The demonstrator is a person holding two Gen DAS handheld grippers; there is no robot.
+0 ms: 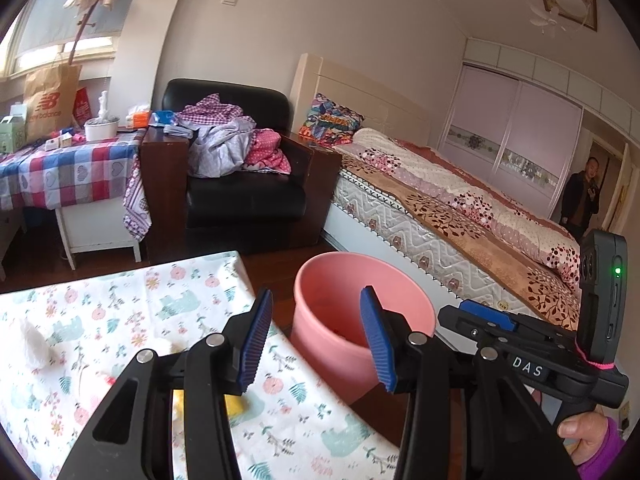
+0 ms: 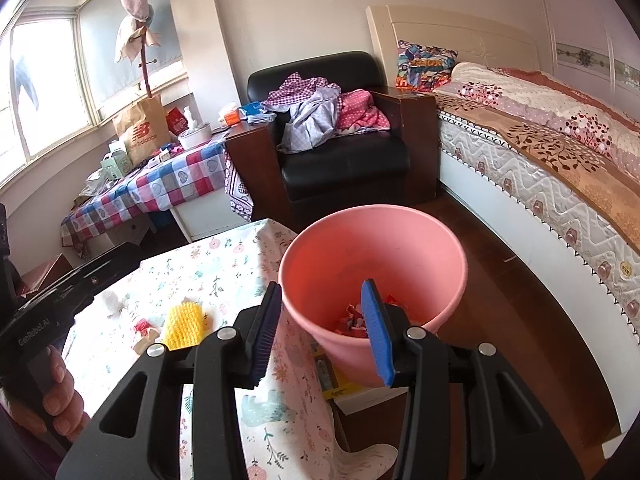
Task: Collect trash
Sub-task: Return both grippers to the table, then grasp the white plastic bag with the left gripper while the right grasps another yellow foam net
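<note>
A pink bin point(image 1: 332, 284) stands on the floor beside a table under a floral cloth point(image 1: 120, 300). My left gripper point(image 1: 316, 340) is open and holds nothing, hovering over the table's right edge by the bin. A crumpled white tissue point(image 1: 34, 344) lies at the far left of the cloth. In the right wrist view the pink bin point(image 2: 372, 240) has red and white scraps point(image 2: 354, 320) at its bottom. My right gripper point(image 2: 322, 332) is open and empty just above the bin's near rim. A yellow knitted piece point(image 2: 184, 320), a red-white wrapper point(image 2: 142, 326) and a white tissue point(image 2: 110, 300) lie on the cloth point(image 2: 208, 264).
A black armchair point(image 2: 344, 160) piled with clothes stands behind the bin, and a bed point(image 2: 560, 152) runs along the right. A checked-cloth table point(image 2: 168, 184) with bags and boxes is under the window. A yellow box point(image 2: 340, 388) lies by the bin's foot. A person point(image 1: 580, 196) stands in the doorway.
</note>
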